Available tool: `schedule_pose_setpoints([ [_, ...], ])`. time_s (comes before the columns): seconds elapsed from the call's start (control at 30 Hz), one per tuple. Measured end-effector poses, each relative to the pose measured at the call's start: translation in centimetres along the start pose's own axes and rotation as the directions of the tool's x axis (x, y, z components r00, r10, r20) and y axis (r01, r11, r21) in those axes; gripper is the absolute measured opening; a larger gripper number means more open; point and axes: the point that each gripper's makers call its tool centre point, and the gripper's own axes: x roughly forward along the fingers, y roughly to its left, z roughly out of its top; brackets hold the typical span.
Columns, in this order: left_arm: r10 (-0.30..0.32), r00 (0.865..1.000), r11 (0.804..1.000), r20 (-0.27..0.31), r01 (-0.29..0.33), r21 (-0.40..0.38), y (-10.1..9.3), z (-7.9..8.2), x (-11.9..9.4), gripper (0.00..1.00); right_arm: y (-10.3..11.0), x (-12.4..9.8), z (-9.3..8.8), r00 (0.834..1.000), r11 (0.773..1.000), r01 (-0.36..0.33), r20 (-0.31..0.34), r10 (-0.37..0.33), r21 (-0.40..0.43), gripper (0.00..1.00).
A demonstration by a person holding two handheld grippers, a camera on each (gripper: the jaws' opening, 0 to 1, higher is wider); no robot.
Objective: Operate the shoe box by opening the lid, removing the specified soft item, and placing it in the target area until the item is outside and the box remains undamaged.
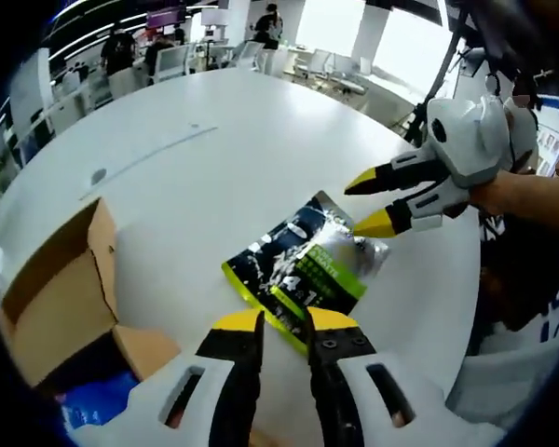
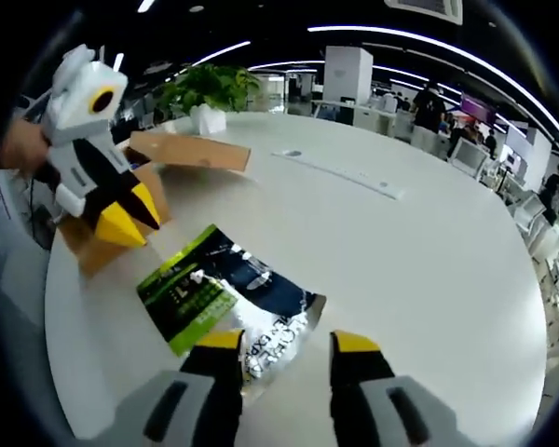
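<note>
On the round white table [image 1: 261, 149], a dark pouch [image 1: 303, 265] with green labels and a silvery end is lying flat, outside the cardboard box [image 1: 61, 298]. Beside the pouch, the box is sitting with its flaps standing open, something blue showing inside it in the left gripper view. Over the pouch's green edge, the left gripper [image 1: 284, 321] is hovering with its yellow-tipped jaws a little apart, pinching nothing. At the pouch's silvery end, the right gripper [image 2: 289, 340] is hovering with its jaws spread wide, also gripping nothing. Behind the box, in the right gripper view, a potted plant [image 2: 205, 93] is standing near the table's far edge. Beyond the table, people are standing among office desks.
</note>
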Motion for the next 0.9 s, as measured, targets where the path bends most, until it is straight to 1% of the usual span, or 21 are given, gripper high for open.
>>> schedule_pose_setpoints([
  [0.17,-0.017,1.000,1.000,0.018,0.017,0.008,-0.6,0.1,-0.5,0.21,0.9,-0.3,-0.7,1.000,0.999,-0.025,-0.010,0.024,-0.035,0.43],
  [0.23,-0.037,0.999,0.999,0.029,0.037,0.007,-1.2,0.2,-0.8,0.23,1.2,-0.3,-1.0,0.999,0.998,-0.035,-0.015,0.034,-0.056,0.45],
  [0.3,-0.038,0.999,0.999,0.036,0.037,0.016,-1.5,0.4,-1.0,0.25,1.5,-0.4,-1.1,0.999,0.996,-0.042,-0.015,0.041,-0.075,0.46],
  [0.53,-0.053,0.996,0.998,0.069,0.051,0.044,-2.2,1.0,-2.1,0.31,2.5,-0.5,-1.5,0.996,0.993,-0.089,-0.009,0.088,-0.078,0.54],
  [0.7,-0.054,0.994,0.997,0.096,0.049,0.057,-2.2,1.3,-2.9,0.34,3.0,-0.5,-1.8,0.994,0.990,-0.111,0.003,0.112,-0.081,0.56],
  [0.8,-0.048,0.993,0.998,0.108,0.043,0.053,-1.9,1.4,-3.5,0.35,3.1,-0.3,-2.4,0.993,0.987,-0.116,-0.022,0.115,-0.107,0.56],
  [0.9,-0.050,0.991,0.998,0.126,0.044,0.051,-1.7,1.5,-4.4,0.38,3.1,-0.2,-2.5,0.993,0.987,-0.118,-0.022,0.117,-0.105,0.57],
])
